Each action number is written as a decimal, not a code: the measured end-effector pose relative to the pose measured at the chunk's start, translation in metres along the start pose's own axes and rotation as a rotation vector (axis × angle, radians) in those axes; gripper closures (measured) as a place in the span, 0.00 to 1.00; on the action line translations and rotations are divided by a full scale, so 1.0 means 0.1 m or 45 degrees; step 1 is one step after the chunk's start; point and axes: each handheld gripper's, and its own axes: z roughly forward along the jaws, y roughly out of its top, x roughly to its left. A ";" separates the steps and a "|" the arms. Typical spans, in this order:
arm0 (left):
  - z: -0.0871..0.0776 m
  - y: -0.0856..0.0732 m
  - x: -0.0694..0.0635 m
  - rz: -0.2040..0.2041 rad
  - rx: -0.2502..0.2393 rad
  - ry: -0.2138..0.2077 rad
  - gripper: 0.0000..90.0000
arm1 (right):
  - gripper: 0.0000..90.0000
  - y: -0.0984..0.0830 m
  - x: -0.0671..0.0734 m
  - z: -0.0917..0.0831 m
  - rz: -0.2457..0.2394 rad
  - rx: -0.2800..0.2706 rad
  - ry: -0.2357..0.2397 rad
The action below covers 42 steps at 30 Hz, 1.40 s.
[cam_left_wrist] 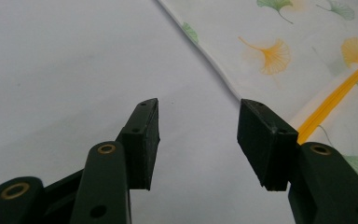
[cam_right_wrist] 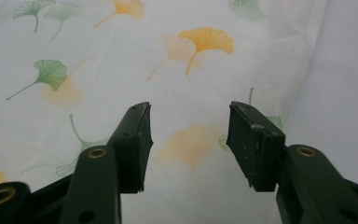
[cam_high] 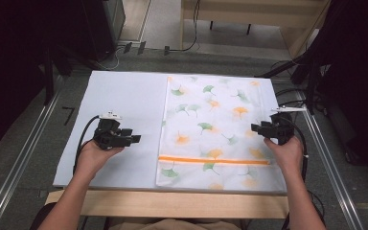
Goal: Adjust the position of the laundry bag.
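cloth (cam_high: 215,127): lies flat on the surface (cam_high: 124,96), filling its 3 o'clock half
left tool (cam_high: 135,139): at 9 o'clock of the cloth, just beside its edge, over bare surface
right tool (cam_high: 255,127): at the cloth's 3 o'clock edge, over the cloth

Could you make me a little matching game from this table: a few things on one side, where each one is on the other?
Things:
1. leaf-print cloth
2. orange stripe
3. left gripper
4. right gripper

Places:
A. over the bare white cover, left of the cloth
B. across the cloth near the person
C. spread flat on the table's right half
D. at the cloth's right edge

Pairs: 1-C, 2-B, 3-A, 4-D
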 end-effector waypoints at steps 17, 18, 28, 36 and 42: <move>0.08 0.11 -0.14 0.099 0.002 0.030 0.49 | 0.52 -0.08 -0.05 -0.06 -0.012 -0.022 -0.008; 0.09 0.12 -0.14 0.085 -0.006 0.020 0.49 | 0.52 -0.08 -0.06 -0.06 -0.008 -0.021 -0.005; 0.14 0.17 -0.21 0.079 0.000 -0.020 0.68 | 0.49 -0.12 -0.07 -0.06 -0.008 0.009 -0.024; 0.18 0.22 -0.28 0.063 0.003 -0.054 0.74 | 0.49 -0.14 -0.10 -0.08 0.003 0.006 -0.026; 0.37 0.24 -0.30 0.052 0.054 -0.061 0.68 | 0.50 -0.15 -0.12 -0.08 0.009 0.009 -0.026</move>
